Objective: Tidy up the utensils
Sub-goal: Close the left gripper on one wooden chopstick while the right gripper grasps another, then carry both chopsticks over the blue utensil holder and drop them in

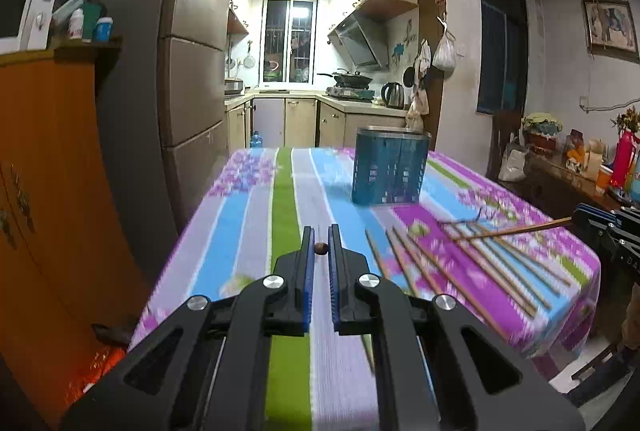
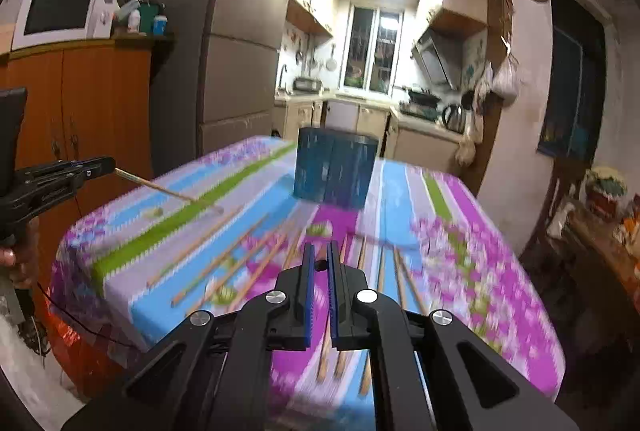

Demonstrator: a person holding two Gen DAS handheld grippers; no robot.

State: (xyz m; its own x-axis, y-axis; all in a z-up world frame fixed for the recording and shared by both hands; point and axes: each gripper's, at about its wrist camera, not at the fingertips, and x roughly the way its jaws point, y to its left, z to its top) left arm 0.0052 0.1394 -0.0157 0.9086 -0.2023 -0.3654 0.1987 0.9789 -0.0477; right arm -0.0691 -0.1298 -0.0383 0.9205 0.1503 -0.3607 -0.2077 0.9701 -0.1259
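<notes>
Taking stock from the left wrist view first: our left gripper (image 1: pixel 321 249) stands all but closed, and the round brown butt of a chopstick (image 1: pixel 321 248) shows end-on between its jaws, so we judge it pinched there. The blue slotted holder (image 1: pixel 390 169) stands upright on the striped tablecloth (image 1: pixel 256 199), ahead and to the right. Nothing shows above its rim; whether anything lies inside we cannot tell. Loose chopsticks (image 1: pixel 460 267) lie fanned on the cloth nearer to us than the holder. Off to the holder's right, the right gripper (image 1: pixel 600 219) holds one chopstick (image 1: pixel 516 230) slanting over that fan.

Item two, the right wrist view: our right gripper (image 2: pixel 320 263) is closed nearly to the limit, a dark round end showing between the jaws. The holder (image 2: pixel 334 167) stands straight ahead, the loose sticks (image 2: pixel 224 259) spread between it and us. Left of the holder, the left gripper (image 2: pixel 80 171) carries its chopstick (image 2: pixel 168 191), tip low over the cloth.

Tally, as we judge it: two sticks in hand, none seen delivered, most of the lot unsorted.
</notes>
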